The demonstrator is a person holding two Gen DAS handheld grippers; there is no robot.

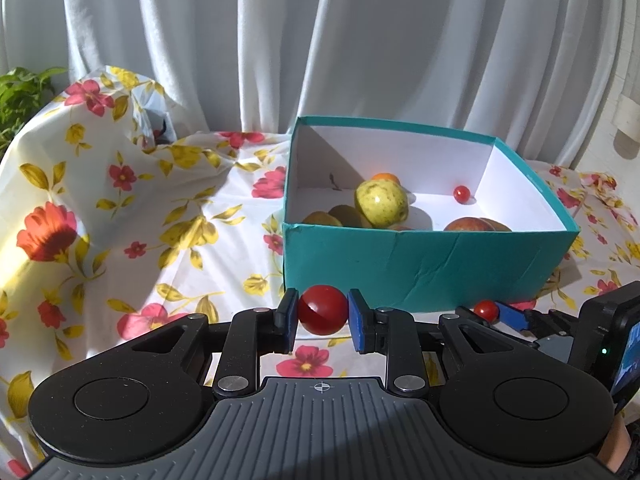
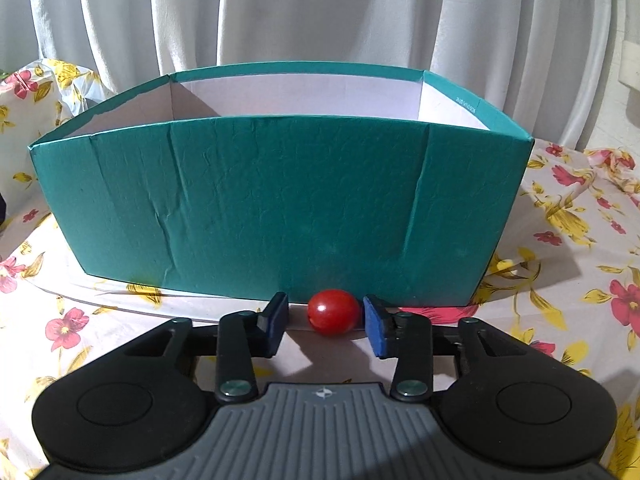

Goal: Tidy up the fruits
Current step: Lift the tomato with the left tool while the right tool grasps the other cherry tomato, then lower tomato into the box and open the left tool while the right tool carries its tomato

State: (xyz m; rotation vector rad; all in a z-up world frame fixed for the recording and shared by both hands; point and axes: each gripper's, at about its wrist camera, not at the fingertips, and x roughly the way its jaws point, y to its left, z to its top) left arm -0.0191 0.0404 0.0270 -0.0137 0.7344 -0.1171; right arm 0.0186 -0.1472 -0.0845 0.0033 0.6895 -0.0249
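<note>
**Two cherry tomatoes at the jaws, box ahead**

Left wrist view: nearest my lens, the left gripper [image 1: 322,316] pinches a red cherry tomato [image 1: 322,314], both blue pads pressed to its sides, clear of the floral tablecloth [image 1: 120,208]. At 1 o'clock from it stands the teal box [image 1: 420,268]. I see inside it a yellow-green apple [image 1: 382,203] near centre, an orange fruit [image 1: 386,177] just behind that, a small red tomato [image 1: 461,193] toward the far right corner, and a reddish apple [image 1: 476,225] against the near wall. At 3 o'clock the right gripper [image 1: 486,311] shows side-on with a second small tomato [image 1: 486,310] between its fingers. White curtain [image 1: 360,40] at 12 o'clock; green leaves [image 1: 20,92] at 10 o'clock.

Right wrist view: right gripper [image 2: 325,318] sits low over the cloth, its tomato [image 2: 333,312] between the fingers. Right pad touches the fruit; left pad stands apart, a gap showing, so no pinch. Box wall [image 2: 280,208] fills 12 o'clock, just beyond the tomato.
</note>
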